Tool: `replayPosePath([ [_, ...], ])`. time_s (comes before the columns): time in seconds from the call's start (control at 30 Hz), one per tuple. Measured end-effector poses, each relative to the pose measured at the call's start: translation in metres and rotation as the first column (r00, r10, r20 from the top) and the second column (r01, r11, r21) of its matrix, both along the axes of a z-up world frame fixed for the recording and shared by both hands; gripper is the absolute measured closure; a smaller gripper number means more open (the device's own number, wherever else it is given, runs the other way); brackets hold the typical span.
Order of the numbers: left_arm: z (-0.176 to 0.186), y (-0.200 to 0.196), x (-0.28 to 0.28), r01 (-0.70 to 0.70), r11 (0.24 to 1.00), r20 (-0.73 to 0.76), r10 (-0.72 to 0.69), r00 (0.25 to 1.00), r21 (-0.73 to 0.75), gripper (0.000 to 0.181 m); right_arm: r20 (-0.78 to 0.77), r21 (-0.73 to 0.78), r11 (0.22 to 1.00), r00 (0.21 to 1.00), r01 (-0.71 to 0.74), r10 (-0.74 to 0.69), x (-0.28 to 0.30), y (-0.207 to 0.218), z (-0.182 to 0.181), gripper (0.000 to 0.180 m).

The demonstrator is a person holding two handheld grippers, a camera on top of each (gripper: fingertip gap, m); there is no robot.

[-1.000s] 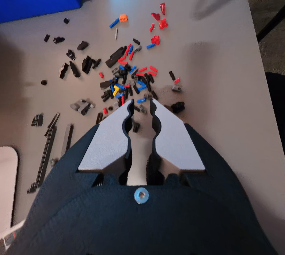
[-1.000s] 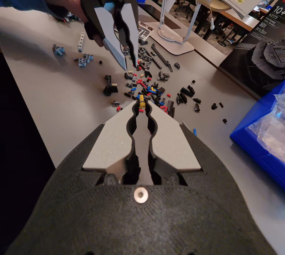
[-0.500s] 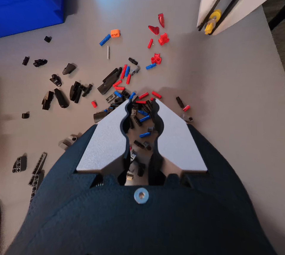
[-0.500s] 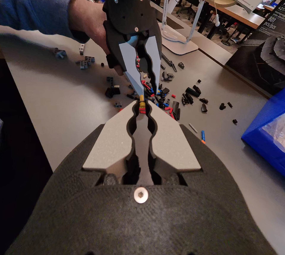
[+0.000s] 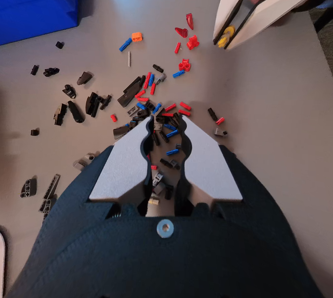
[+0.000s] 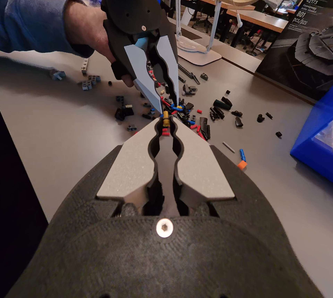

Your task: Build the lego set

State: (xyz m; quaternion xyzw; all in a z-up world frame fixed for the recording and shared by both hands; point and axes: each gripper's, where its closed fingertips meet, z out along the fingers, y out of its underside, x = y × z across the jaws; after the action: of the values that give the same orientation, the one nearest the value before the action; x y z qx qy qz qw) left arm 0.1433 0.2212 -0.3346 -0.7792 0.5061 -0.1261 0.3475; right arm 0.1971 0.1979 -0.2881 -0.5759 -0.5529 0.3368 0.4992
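While the left gripper (image 5: 166, 118) hangs over the scattered plastic Lego pile (image 5: 155, 114) on the matte grey table (image 5: 261, 127), its wavy-edged jaws apart and empty, the right gripper (image 6: 164, 118) pinches a small yellow Lego piece (image 6: 165, 120) at its tips, the piece's long axis pointing forward, tipped toward the pile.

The left gripper (image 5: 166, 118) has matt, fine-grained grey fingers (image 5: 124, 161) set in a ridged, printed-looking dark plastic body, with a shiny metal screw (image 5: 165, 228) low in the frame. The surface (image 5: 261, 127) is smooth and grey with a soft sheen. The scattered lego pieces (image 5: 149, 102) are glossy plastic. At the upper left of the right wrist view, a sleeve (image 6: 30, 19) is soft blue cloth.
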Motion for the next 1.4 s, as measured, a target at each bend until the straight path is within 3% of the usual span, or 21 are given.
replayPosePath([
  [0.03, 0.0, 0.0, -0.001, -0.002, 1.0, -0.002, 0.002, 1.0, -0.002, 0.155, -0.005, -0.003, 1.0, 1.0, 0.002, -0.002, 0.0, 0.001, -0.001, 0.176],
  [1.4, -0.027, 0.008, 0.003, 0.018, 0.999, -0.048, -0.02, 0.999, -0.049, 0.162, -0.009, 0.104, 0.995, 1.0, -0.002, 0.003, -0.003, -0.004, -0.001, 0.176],
])
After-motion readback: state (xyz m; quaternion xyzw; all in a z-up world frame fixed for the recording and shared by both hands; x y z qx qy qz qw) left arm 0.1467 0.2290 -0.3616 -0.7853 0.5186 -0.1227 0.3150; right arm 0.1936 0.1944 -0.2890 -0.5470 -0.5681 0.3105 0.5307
